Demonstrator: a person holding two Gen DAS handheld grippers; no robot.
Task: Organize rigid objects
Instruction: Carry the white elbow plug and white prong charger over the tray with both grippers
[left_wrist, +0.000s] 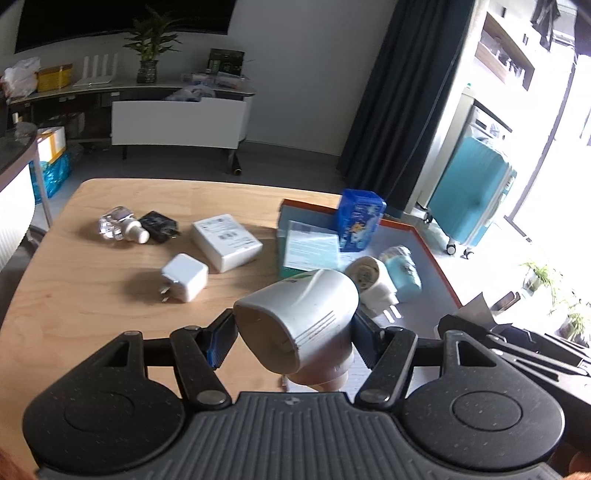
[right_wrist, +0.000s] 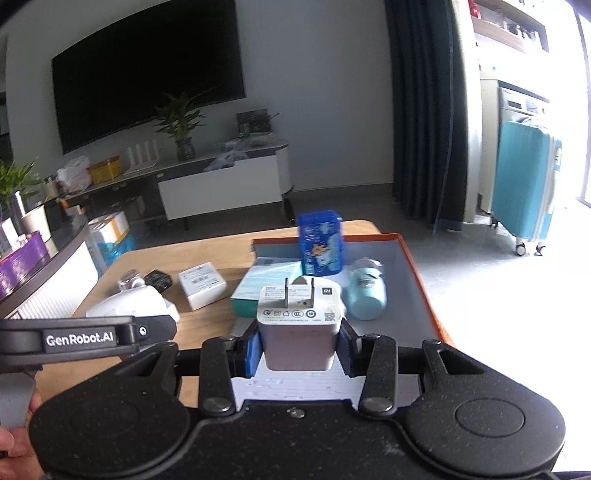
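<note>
My left gripper (left_wrist: 291, 332) is shut on a white plug-in device (left_wrist: 299, 317) and holds it above the table near the orange-rimmed tray (left_wrist: 439, 266). My right gripper (right_wrist: 299, 347) is shut on a white Mi charger (right_wrist: 299, 325), prongs pointing away, over the tray's (right_wrist: 417, 273) near end. In the tray stand a blue box (left_wrist: 360, 219), a teal box (left_wrist: 310, 251), a round white plug (left_wrist: 373, 284) and a light-blue device (left_wrist: 404, 273). On the table lie a white charger (left_wrist: 184, 277), a white box (left_wrist: 226, 246), a black adapter (left_wrist: 159, 226) and a clear bottle (left_wrist: 120, 225).
The wooden table (left_wrist: 92, 302) ends at its left and far edges. A teal suitcase (left_wrist: 472, 199) stands on the floor at the right. A TV bench (left_wrist: 177, 118) stands at the far wall. The left gripper's body (right_wrist: 85, 336) shows at the left of the right wrist view.
</note>
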